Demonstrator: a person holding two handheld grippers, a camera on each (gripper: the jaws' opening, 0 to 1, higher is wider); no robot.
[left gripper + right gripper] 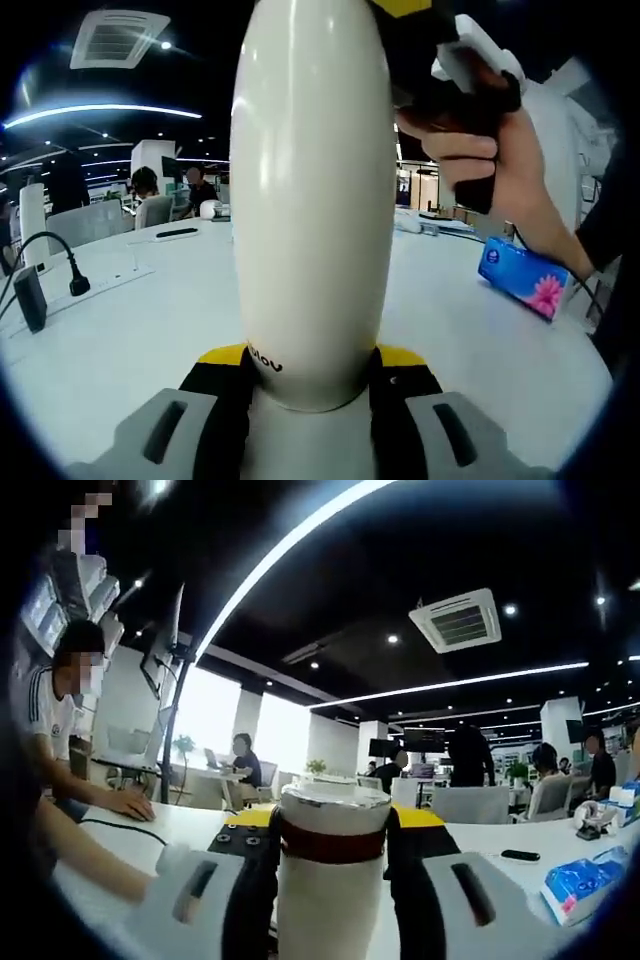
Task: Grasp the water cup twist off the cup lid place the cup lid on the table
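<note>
Gripping the water cup (312, 200) near its base, the left tongs (312, 400) are closing both jaws against the white body, which is rising upright between them above the tabletop (130, 330). Taking the cup as the landmark in the left gripper view: to its left, a black plug and cable (60, 262) are lying on the tabletop, and a dark flat item (176, 233) is resting farther back. To its right, near the top, a person's hand (490, 160) is holding the other tongs, whose jaws are hidden behind the cup's top. Below that hand, a blue tissue pack (525, 278) is lying on the tabletop.

In the right gripper view, a seated person (60, 730) is leaning on the tabletop, left of the cup. The right tongs (332, 845) are clamping the cup's upper end, both jaws pressing just below the cup lid (334, 808), beside a dark red band (332, 846). Right of the cup, a blue pack (580, 883) is lying on the tabletop.
</note>
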